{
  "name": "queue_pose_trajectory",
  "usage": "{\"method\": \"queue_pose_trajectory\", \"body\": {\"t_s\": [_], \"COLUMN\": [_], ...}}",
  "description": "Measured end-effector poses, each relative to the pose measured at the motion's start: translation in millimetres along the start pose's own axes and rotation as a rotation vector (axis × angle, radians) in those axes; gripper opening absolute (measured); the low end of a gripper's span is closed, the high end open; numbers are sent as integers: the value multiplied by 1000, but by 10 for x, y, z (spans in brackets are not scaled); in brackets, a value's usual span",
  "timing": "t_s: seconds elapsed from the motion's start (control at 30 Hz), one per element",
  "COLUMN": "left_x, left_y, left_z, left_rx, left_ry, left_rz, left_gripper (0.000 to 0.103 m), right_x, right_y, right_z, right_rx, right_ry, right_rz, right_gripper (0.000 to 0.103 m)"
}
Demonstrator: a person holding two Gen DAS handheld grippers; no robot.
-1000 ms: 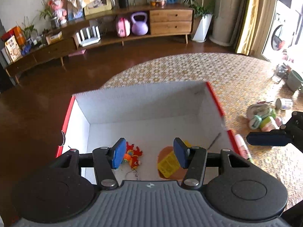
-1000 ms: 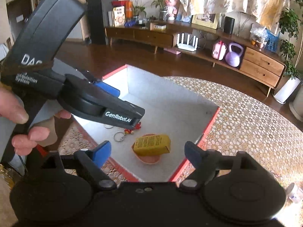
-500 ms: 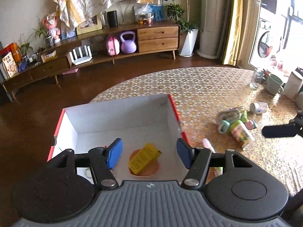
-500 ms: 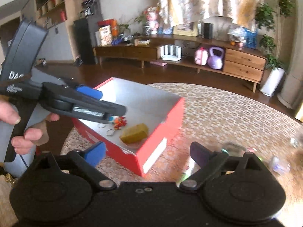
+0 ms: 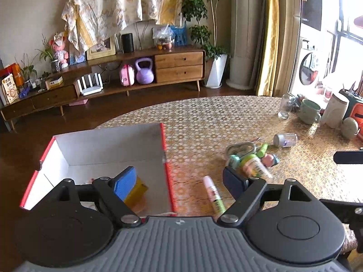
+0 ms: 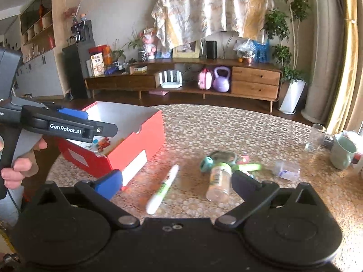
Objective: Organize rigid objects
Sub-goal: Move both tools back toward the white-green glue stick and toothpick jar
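A red box with a white inside point(image 5: 163, 158) point(image 6: 136, 145) stands on the table's left part. It holds a yellow packet point(image 5: 137, 191) and a small red toy point(image 6: 103, 141). A white and green marker point(image 5: 214, 196) point(image 6: 162, 189) lies right of the box. A clear bottle with a green cap point(image 5: 254, 166) point(image 6: 219, 181), a teal item point(image 6: 206, 162) and other small things lie further right. My left gripper point(image 5: 179, 180) is open and empty, over the box's right wall. My right gripper point(image 6: 175, 182) is open and empty, above the marker.
A small clear jar point(image 5: 284, 139) point(image 6: 287, 170) lies on its side. A green mug point(image 5: 309, 113) point(image 6: 342, 151), a glass point(image 5: 285, 107) and white containers point(image 5: 334, 110) stand at the table's far right edge. A low wooden sideboard point(image 5: 136, 77) stands across the floor.
Both grippers have swung right, away from the box's inside toward the loose objects on the table. Both stayed open and empty.
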State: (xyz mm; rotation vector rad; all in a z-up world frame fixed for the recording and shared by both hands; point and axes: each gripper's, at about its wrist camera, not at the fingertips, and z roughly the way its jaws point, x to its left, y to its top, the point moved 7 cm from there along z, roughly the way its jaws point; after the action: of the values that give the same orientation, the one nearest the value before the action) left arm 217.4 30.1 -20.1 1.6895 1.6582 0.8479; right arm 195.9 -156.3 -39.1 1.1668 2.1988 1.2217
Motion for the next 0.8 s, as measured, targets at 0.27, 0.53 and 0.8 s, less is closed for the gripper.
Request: {"method": "queue_pose_trajectory", "body": {"t_s": [0.27, 0.53, 0.8], "left_x": [-458, -805, -913], "left_y": [-210, -474, -709], "left_z": [72, 319, 693], "left_rx": [-37, -33, 1], "left_ry": [3, 4, 33], "left_rz": [15, 14, -14], "left_gripper": [83, 84, 83], "right_x": [-310, -678, -740], "right_y": [-238, -350, -384], "right_z": [-60, 65, 404], "right_rx": [-11, 8, 37], "right_ry": [-59, -103, -104], "right_rz": [4, 64, 75], "right_gripper": [102, 102, 102]}}
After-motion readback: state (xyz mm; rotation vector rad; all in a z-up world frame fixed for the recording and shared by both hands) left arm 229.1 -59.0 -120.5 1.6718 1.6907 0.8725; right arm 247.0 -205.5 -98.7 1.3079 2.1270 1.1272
